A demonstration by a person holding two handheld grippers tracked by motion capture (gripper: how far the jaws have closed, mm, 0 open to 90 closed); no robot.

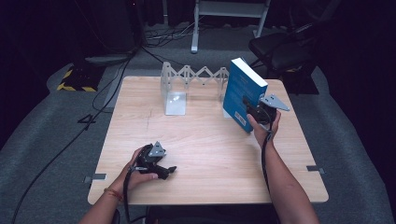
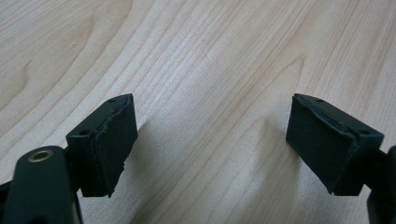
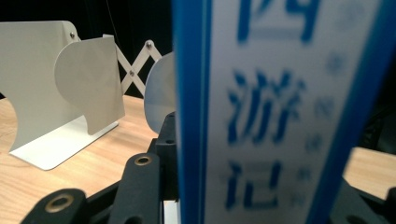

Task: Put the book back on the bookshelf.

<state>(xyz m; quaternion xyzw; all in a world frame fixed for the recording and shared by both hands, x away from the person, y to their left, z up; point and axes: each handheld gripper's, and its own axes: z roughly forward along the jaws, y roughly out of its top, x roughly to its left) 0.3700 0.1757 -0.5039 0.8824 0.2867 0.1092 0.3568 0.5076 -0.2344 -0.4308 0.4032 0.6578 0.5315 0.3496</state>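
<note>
Book [image 1: 243, 91] sits upright and tilted in the right tongs [image 1: 254, 113], just right of the rack [image 1: 175, 88] (left tongs [image 1: 161, 169] gape empty on the desk [image 1: 205, 149]).

A dark recording studio: floor cables [image 1: 70, 140], lone wooden table [image 1: 205, 154].

Blue characters "四游记" on book [image 3: 285, 116] spine.

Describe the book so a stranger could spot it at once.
Start at the wooden table and go to its far right part, beside the white folding book rack. There the right gripper holds the book tilted. It is the only blue thing, with a white spine bearing blue characters.
</note>
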